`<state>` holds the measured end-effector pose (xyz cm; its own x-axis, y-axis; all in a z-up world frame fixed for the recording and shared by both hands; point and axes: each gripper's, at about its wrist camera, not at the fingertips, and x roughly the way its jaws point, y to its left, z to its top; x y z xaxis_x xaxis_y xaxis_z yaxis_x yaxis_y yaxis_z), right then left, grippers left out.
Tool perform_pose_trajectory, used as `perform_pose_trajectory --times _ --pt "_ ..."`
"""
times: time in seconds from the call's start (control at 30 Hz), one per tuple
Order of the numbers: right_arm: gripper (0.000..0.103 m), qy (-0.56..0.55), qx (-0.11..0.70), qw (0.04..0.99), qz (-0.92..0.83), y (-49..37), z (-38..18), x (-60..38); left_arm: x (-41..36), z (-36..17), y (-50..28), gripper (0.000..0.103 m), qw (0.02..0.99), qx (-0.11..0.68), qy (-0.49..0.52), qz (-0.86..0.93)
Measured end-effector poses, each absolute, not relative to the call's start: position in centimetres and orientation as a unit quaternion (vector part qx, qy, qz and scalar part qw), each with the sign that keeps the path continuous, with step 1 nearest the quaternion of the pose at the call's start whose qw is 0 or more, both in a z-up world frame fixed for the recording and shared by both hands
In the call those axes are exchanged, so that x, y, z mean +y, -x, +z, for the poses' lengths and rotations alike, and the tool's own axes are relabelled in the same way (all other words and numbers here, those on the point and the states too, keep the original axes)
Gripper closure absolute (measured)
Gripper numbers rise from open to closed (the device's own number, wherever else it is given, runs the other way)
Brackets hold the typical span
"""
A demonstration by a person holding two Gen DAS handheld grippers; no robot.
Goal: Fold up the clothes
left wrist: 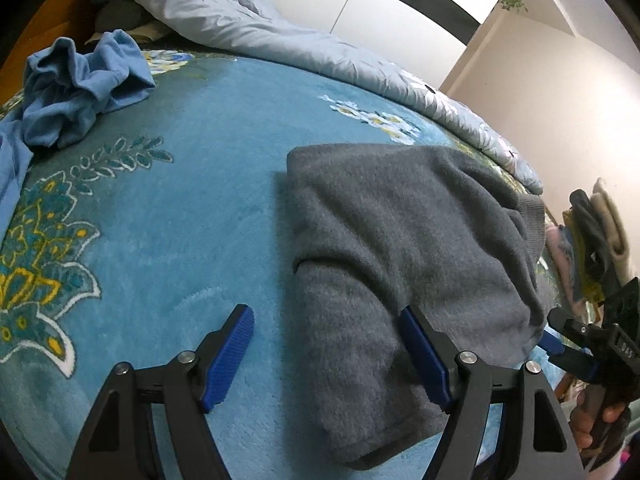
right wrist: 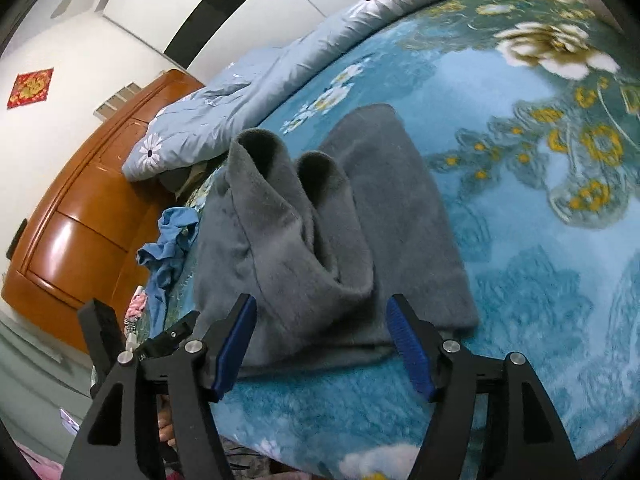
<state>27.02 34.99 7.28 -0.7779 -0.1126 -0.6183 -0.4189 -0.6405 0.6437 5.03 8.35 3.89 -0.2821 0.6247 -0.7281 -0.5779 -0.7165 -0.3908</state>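
Grippers (left wrist: 326,354) (right wrist: 322,344) gape; only right view shows headboard (right wrist: 92,216).

Bedroom backdrop
Teal floral blanket (left wrist: 180,240) covers the bed; pale blue quilt (left wrist: 280,36) bunched behind; orange wooden headboard (right wrist: 80,216) beyond.

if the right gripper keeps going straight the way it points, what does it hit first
Most likely the grey garment: its bunched near edge sits right between the open fingers of the right gripper, lying on the blue blanket. Depth is hard to judge.
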Motion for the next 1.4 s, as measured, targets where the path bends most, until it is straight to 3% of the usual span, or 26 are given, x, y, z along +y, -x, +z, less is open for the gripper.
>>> perform_pose_trajectory --times 0.23,0.67,0.73,0.77,0.8,0.9,1.07,1.17,1.4 --pt "0.033 0.321 0.404 0.048 0.855 -25.1 7.6 33.3 7.9 4.3 -5.0 0.024 0.375 -0.031 0.468 0.799" --pt "0.033 0.283 0.453 0.054 0.844 -23.0 6.9 35.9 7.9 5.0 -5.4 0.024 0.363 -0.019 0.465 0.807" --pt "0.040 0.273 0.456 0.050 0.846 -23.0 7.7 36.2 7.7 5.3 -5.6 0.024 0.358 -0.016 0.462 0.811" --pt "0.047 0.270 0.452 0.052 0.848 -23.0 8.1 36.2 7.5 5.5 -5.7 0.024 0.354 -0.016 0.461 0.813" --pt "0.064 0.269 0.446 0.053 0.852 -22.9 8.7 36.3 7.4 5.7 -5.6 0.024 0.351 -0.017 0.460 0.815" --pt "0.079 0.258 0.429 0.036 0.865 -22.4 10.5 36.0 7.0 6.3 -5.8 0.024 0.346 -0.018 0.457 0.819" --pt "0.084 0.228 0.375 -0.030 0.898 -23.0 15.4 35.8 6.7 7.5 -6.1 0.024 0.345 -0.023 0.449 0.824" --pt "0.084 0.201 0.345 -0.019 0.917 -25.1 17.4 36.5 6.8 7.5 -5.9 0.024 0.353 -0.044 0.458 0.815" --pt "0.082 0.286 0.421 0.083 0.857 -26.7 8.1 40.3 9.3 5.0 -5.8 0.024 0.351 -0.025 0.498 0.792"
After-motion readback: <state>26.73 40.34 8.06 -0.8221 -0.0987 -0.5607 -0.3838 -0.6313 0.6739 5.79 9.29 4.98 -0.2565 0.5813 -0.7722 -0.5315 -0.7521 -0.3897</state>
